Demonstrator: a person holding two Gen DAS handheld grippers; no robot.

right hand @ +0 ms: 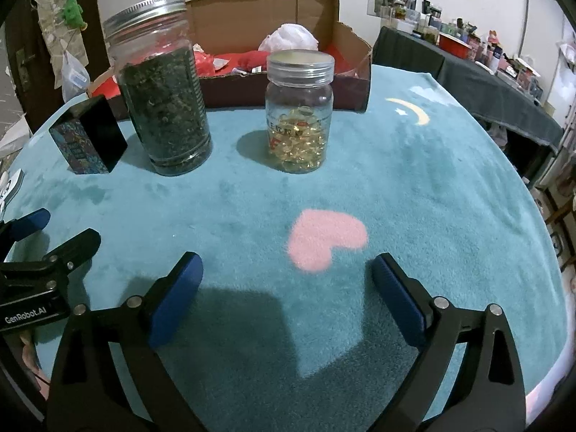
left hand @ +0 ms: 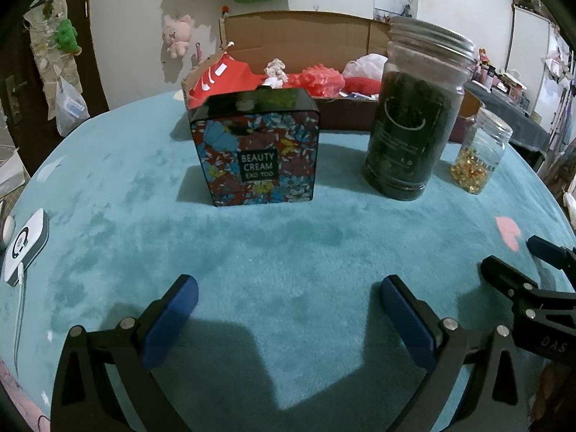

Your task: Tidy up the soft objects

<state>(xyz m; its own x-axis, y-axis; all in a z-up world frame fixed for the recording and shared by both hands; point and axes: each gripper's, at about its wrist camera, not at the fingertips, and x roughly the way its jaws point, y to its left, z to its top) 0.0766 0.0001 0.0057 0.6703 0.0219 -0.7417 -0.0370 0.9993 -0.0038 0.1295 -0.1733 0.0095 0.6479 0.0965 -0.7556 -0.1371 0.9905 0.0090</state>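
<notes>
Both grippers hang over bare blanket with jaws spread wide and nothing between the blue pads. Left gripper (left hand: 288, 297) has black hinged arms with silver pivot pins; right gripper (right hand: 288, 275) is built the same and sits just beside it, each showing at the edge of the other's view.

Teal plush blanket (left hand: 288, 244) covers the table; its nap is short and mottled. A pink heart patch (right hand: 327, 239) lies just ahead of the right gripper.

Standing in a row on the blanket:
- Floral tin (left hand: 255, 151), boxy with rounded corners, glossy black top, printed "BEAUTY CREAM".
- Tall jar (left hand: 414, 115), clear, screw-on metal lid, packed with dark dried leaves.
- Small jar (right hand: 298, 111), clear, ribbed lid, partly filled with amber capsules.

Soft objects (left hand: 320, 81), red and white crumpled pieces, lie inside an open cardboard box (right hand: 273, 86) behind the row, well apart from both grippers.

Left view alone shows the tin's label face, a white device (left hand: 25, 244) with a cable at the blanket edge, and a pink plush toy (left hand: 176, 34) on the wall. Right view alone shows a yellow crescent patch (right hand: 410, 109) and a cluttered dark-covered table (right hand: 468, 64).
</notes>
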